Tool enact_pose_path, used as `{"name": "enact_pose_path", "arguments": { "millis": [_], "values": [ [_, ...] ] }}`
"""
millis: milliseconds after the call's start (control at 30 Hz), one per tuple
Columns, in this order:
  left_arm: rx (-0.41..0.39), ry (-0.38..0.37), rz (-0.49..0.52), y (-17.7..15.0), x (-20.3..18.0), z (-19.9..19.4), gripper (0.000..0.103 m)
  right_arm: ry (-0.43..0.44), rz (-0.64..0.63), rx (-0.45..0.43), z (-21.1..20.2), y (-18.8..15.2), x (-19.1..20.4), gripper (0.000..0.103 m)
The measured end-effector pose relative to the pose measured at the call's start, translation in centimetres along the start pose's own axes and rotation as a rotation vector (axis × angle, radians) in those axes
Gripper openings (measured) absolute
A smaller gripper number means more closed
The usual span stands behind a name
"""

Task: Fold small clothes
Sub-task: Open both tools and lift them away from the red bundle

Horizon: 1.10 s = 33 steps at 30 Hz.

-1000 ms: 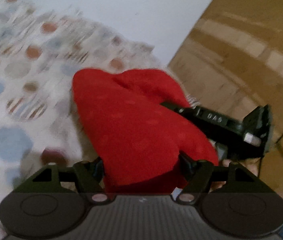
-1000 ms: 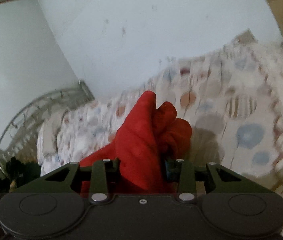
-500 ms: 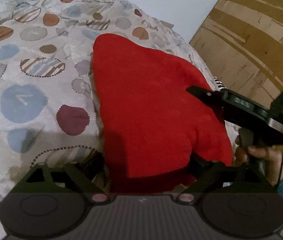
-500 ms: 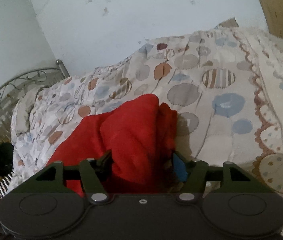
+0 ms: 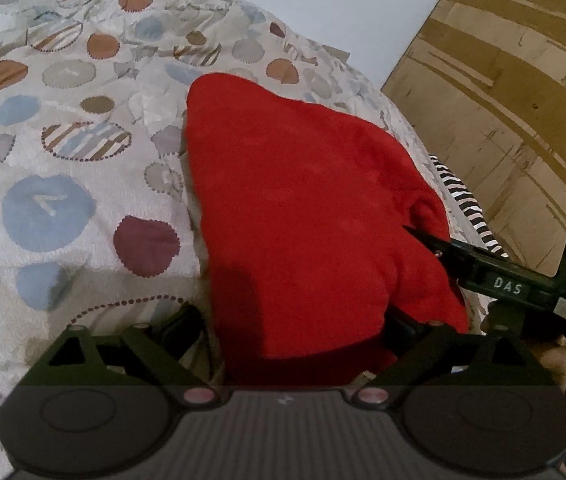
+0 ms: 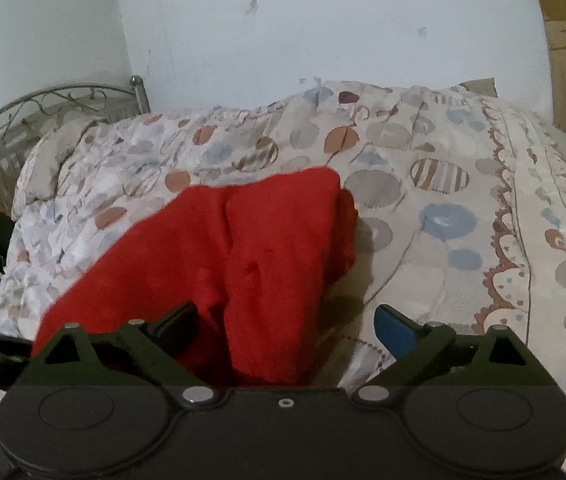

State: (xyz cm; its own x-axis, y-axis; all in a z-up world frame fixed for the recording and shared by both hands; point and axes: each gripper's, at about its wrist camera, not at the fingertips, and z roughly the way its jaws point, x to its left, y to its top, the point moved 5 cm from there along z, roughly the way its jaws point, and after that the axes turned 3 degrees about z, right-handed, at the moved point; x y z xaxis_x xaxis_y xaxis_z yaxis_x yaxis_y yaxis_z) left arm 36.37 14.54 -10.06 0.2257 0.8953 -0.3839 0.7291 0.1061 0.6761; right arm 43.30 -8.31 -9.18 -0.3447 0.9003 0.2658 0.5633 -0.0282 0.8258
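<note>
Patterned quilt (image 5: 67, 152) with coloured discs covers the bed. On it lies the red garment (image 5: 307, 216), folded over, near the edge. Left gripper (image 5: 295, 328) stands released, jaws spread either side of the cloth. Right gripper (image 6: 283, 320) has just been opening; cloth lies between its jaws, unpinched.

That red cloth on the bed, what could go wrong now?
1. Both hand-held grippers, left and right, have just opened, yet the red cloth lies between their fingers; pulling back might snag and undo the fold.
2. The cloth sits near the edge of the patterned bedspread, so a nudge could slide it off.
</note>
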Motion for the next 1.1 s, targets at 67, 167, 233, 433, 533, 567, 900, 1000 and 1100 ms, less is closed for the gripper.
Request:
{"name": "enact_pose_path", "arguments": {
  "millis": [67, 167, 233, 433, 533, 567, 900, 1000, 1100],
  "values": [
    [-0.018, 0.001, 0.008, 0.1, -0.1, -0.3, 0.097, -0.012, -0.005, -0.012, -0.1, 0.1, 0.1, 0.097],
    [-0.050, 0.018, 0.011, 0.3, -0.3, -1.0, 0.101, -0.027, -0.017, -0.034, -0.8, 0.3, 0.5, 0.097],
    [-0.084, 0.054, 0.026, 0.3, -0.4, -1.6, 0.103, -0.033, -0.017, -0.055, -1.5, 0.4, 0.7, 0.098],
    [-0.146, 0.097, 0.052, 0.6, -1.5, -3.1, 0.103, -0.049, 0.035, -0.114, -4.3, 0.9, 0.7, 0.102],
    [-0.175, 0.140, 0.053, 0.7, -2.2, -4.5, 0.103, -0.053, 0.048, -0.143, -6.3, 1.1, 0.7, 0.102],
    [-0.198, 0.155, 0.053, 0.6, -2.7, -5.3, 0.103, -0.055, 0.047, -0.158, -7.2, 1.1, 0.8, 0.102],
    [-0.358, 0.312, 0.127, -0.4, -8.1, -14.4, 0.103, -0.064, -0.001, -0.331, -17.0, 0.7, 3.0, 0.103],
    [-0.396, 0.346, 0.128, -1.5, -9.5, -17.2, 0.103, -0.061, -0.021, -0.360, -20.0, 0.0, 4.0, 0.103],
    [-0.436, 0.365, 0.137, -3.3, -11.0, -19.9, 0.103, -0.072, -0.049, -0.383, -23.1, -1.2, 5.0, 0.103]
  ]
}}
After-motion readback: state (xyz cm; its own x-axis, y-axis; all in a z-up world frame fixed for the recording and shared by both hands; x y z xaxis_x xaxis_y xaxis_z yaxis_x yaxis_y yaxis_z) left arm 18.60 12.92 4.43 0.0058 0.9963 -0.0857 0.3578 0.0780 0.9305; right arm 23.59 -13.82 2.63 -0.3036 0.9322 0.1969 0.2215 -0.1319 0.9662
